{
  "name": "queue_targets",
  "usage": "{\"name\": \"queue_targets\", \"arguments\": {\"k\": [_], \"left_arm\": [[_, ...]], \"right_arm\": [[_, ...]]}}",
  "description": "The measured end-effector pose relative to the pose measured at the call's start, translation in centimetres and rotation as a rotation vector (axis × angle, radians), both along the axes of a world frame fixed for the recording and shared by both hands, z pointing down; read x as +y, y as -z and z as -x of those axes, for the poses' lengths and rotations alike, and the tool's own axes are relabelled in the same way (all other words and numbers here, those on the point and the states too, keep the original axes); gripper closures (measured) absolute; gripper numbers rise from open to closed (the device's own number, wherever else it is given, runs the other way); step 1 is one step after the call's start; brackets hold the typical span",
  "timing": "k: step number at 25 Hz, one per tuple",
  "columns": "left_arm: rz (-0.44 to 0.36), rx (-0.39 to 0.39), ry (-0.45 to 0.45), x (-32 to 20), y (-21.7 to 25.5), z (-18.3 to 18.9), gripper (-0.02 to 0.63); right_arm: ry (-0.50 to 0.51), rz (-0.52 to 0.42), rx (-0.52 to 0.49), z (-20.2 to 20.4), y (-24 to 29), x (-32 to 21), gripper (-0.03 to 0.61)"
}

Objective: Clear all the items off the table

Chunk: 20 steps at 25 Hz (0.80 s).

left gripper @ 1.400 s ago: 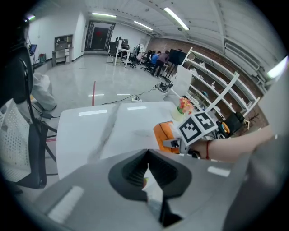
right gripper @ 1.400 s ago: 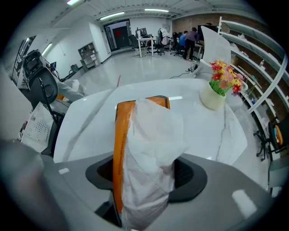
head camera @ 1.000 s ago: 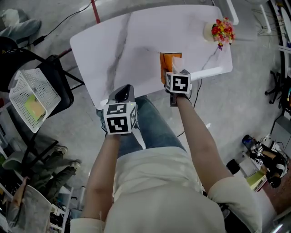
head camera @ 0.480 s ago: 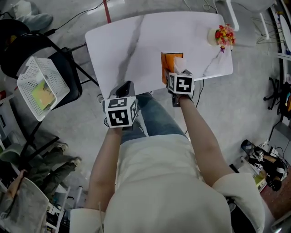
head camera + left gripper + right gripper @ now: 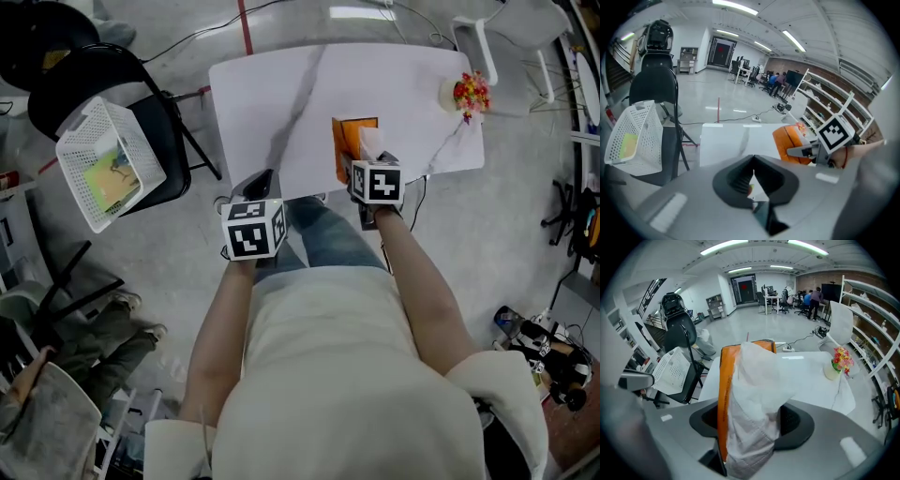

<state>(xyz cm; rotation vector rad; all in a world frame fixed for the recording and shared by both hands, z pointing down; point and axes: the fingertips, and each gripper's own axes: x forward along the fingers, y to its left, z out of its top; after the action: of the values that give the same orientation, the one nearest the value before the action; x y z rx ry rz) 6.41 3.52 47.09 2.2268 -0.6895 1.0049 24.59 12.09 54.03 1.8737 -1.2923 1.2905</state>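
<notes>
A basket (image 5: 98, 161) sits on the chair (image 5: 164, 122) to my left. My left gripper (image 5: 256, 184) has its jaws pressed together. My right gripper (image 5: 364, 161) clamps the orange tissue pack (image 5: 349, 137) over the table's (image 5: 281, 94) near edge. Flowers (image 5: 471, 92) stand far right.

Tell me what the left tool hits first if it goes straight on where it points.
Probably the white marble-patterned table top, near its closest edge; the left tool is shut and depth is unclear.

Desk (image 5: 281, 84), centre. Flower vase (image 5: 466, 94) on its far right corner; tissue box (image 5: 352, 141) above its near edge. Left of desk: basket (image 5: 127, 127) on chair (image 5: 175, 141).
</notes>
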Motion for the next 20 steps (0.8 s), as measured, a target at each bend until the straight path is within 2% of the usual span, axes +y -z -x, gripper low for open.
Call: {"name": "queue_targets", "arguments": {"k": [6,20], "left_arm": [[-0.028,0.005,0.050,-2.9,1.3,3.8,0.604],[-0.042,-0.012,0.236,-9.2,2.4,14.1,0.604]], "right_arm": [[0.096,-0.021,0.008,3.8,1.6,-3.2,0.288],[0.341,-0.037,0.004,13.7,4.2,-11.7,0.288]]}}
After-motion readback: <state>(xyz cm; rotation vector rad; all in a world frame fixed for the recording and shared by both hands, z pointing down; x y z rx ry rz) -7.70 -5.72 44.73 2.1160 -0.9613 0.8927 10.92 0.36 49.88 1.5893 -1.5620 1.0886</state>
